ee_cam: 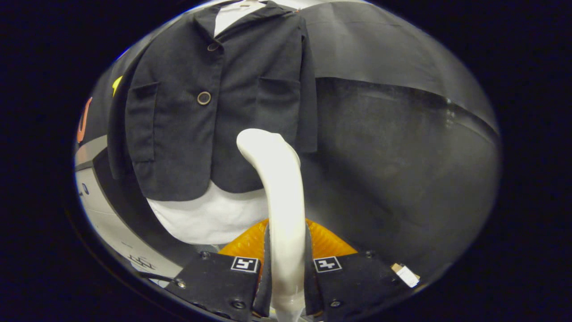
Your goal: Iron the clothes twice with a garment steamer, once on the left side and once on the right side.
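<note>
I have the tongs (286,277) pinching the garment steamer (280,197) by its white handle, both fingers pressed against it. Its curved head rises ahead of the fingers and sits at the lower right hem of the black jacket (214,103), though I cannot tell if it touches the cloth. I judge a right-side pass is in hand; whether the left is done, nothing shows. The jacket hangs buttoned, with patch pockets, over a white shirt (210,217) showing below the hem.
</note>
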The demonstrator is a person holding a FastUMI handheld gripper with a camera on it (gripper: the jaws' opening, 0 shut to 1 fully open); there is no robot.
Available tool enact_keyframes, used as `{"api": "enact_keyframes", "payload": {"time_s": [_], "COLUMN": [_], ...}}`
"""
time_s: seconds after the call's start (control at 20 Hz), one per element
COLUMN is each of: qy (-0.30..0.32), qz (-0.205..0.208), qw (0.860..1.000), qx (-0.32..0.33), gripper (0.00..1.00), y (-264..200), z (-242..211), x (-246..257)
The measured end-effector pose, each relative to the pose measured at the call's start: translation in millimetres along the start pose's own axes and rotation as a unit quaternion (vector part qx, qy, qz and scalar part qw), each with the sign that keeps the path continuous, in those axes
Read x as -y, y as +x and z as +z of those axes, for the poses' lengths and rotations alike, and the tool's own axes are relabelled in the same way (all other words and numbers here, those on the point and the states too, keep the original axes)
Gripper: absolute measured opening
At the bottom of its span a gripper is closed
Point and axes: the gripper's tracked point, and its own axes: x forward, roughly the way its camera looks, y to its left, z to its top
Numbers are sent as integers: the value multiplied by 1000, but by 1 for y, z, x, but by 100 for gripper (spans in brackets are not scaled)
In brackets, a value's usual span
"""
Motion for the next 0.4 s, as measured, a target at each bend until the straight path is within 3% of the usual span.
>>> {"api": "enact_keyframes", "payload": {"time_s": [0.4], "qy": [-7], "qz": [-6], "qw": [999], "qx": [-48], "gripper": [32], "y": [9], "z": [-43], "x": [-5]}}
